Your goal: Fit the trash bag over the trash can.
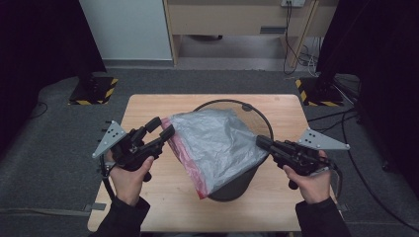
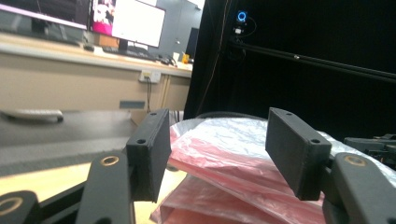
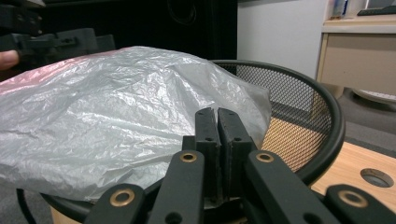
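Thin plastic bag [image 1: 215,148], grey-translucent with a pink edge, lies draped over the rim of the black mesh bin [image 1: 264,123] on the wooden table [image 1: 148,106]. Left gripper [image 1: 164,129]: jaws wide apart, nothing between them; the bag's pink edge sits just ahead. Right gripper [image 3: 217,122]: jaws pressed together at the bin rim; bag directly ahead, cannot tell whether film is pinched.

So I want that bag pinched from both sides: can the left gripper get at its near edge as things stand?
Probably yes. The left gripper is open, and the bag's pink edge lies right before its jaws with nothing between.
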`<state>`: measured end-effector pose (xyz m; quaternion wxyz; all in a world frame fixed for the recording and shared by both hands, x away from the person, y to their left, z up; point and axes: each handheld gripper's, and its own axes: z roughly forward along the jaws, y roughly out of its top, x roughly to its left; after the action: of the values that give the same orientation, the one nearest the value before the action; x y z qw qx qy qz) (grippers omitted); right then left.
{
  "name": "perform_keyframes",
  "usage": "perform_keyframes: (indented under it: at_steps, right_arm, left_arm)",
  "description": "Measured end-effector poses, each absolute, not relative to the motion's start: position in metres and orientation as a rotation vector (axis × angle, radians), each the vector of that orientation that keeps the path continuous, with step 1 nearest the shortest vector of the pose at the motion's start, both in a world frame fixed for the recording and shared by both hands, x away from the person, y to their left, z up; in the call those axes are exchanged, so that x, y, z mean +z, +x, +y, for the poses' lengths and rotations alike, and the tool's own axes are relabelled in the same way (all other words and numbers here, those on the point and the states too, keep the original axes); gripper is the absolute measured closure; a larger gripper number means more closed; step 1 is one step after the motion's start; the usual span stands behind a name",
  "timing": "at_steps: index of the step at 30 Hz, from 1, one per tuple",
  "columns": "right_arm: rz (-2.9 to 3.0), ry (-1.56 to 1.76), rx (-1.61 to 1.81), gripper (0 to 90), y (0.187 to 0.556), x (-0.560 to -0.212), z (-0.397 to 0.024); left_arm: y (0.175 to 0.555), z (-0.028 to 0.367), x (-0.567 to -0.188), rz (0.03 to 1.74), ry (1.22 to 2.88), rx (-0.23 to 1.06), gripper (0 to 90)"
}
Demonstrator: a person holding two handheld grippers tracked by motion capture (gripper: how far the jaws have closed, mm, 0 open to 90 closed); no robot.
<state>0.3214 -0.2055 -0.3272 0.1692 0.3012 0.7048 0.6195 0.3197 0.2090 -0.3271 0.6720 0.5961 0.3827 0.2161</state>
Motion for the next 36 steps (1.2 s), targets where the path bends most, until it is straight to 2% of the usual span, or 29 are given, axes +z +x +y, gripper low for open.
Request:
perform_keyframes:
  at_steps: [4, 11, 14, 16, 20, 24, 27, 31, 36]
  right_arm:
    - [2.007, 0.854, 1.760, 86.6, 0.322, -0.328, -0.204]
    - [2.009, 0.845, 1.749, 84.7, 0.322, -0.329, -0.203]
    - [2.008, 0.840, 1.746, 84.7, 0.322, -0.329, -0.202]
    - [2.011, 0.844, 1.746, 84.6, 0.322, -0.329, -0.202]
    - [2.017, 0.836, 1.741, 83.8, 0.322, -0.329, -0.201]
    - [2.028, 0.839, 1.739, 81.7, 0.323, -0.330, -0.199]
    - [2.035, 0.833, 1.734, 81.1, 0.323, -0.331, -0.198]
    - [2.035, 0.831, 1.734, 81.1, 0.323, -0.331, -0.198]
    - [2.033, 0.830, 1.735, 79.7, 0.323, -0.332, -0.197]
  left_arm:
    - [0.325, 0.208, -0.335, 0.878, 1.348, 0.431, 39.7]
    - [0.327, 0.199, -0.344, 0.863, 1.402, 0.356, 61.2]
    - [0.328, 0.199, -0.347, 0.876, 1.407, 0.390, 65.1]
    - [0.329, 0.202, -0.348, 0.898, 1.415, 0.452, 55.8]
    - [0.337, 0.212, -0.351, 0.934, 1.355, 0.500, 34.3]
    - [0.347, 0.217, -0.358, 0.923, 1.353, 0.412, 27.5]
    - [0.349, 0.214, -0.363, 0.882, 1.332, 0.311, 32.1]
    - [0.346, 0.207, -0.363, 0.831, 1.333, 0.241, 46.8]
    - [0.341, 0.209, -0.361, 0.825, 1.351, 0.301, 64.5]
